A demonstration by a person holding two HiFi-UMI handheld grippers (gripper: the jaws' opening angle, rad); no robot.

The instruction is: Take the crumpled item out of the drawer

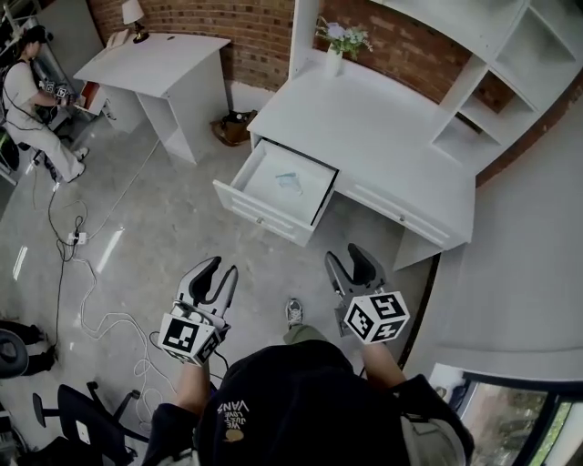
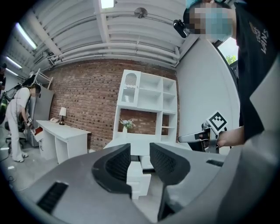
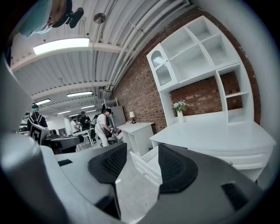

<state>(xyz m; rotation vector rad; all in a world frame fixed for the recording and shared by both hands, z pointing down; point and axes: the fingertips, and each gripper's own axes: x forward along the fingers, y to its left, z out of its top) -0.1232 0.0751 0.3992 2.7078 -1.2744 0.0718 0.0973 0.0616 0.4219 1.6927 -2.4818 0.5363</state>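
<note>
While we're holding both grippers out over the floor, neither one has anything in it. The left gripper (image 1: 219,270) has its jaws apart with just air between them, and the same goes for the right gripper (image 1: 347,257), which is spread a bit wider. Both point toward the drawer (image 1: 239,202) but are well short of it.

That drawer is pulled out of a white desk (image 1: 383,136), and the crumpled item (image 1: 290,181), a small pale bluish wad, is lying on the drawer bottom by itself. Nothing's touching it.

The desktop is pretty much bare, just a vase of flowers (image 1: 335,56) at the back edge. A white shelf unit (image 1: 510,73) sits on the desk's right end, against a red brick wall (image 1: 255,27).

Further left there's a second white desk (image 1: 159,59) with a little lamp (image 1: 134,16) on it, and something brown (image 1: 235,127) on the floor between the two desks, can't tell what. The floor (image 1: 164,237) is glossy grey, with white cables (image 1: 91,309) trailing across it and a black office chair (image 1: 82,419) down in the near left corner. Another person (image 1: 27,91) is sitting over at the far left.
</note>
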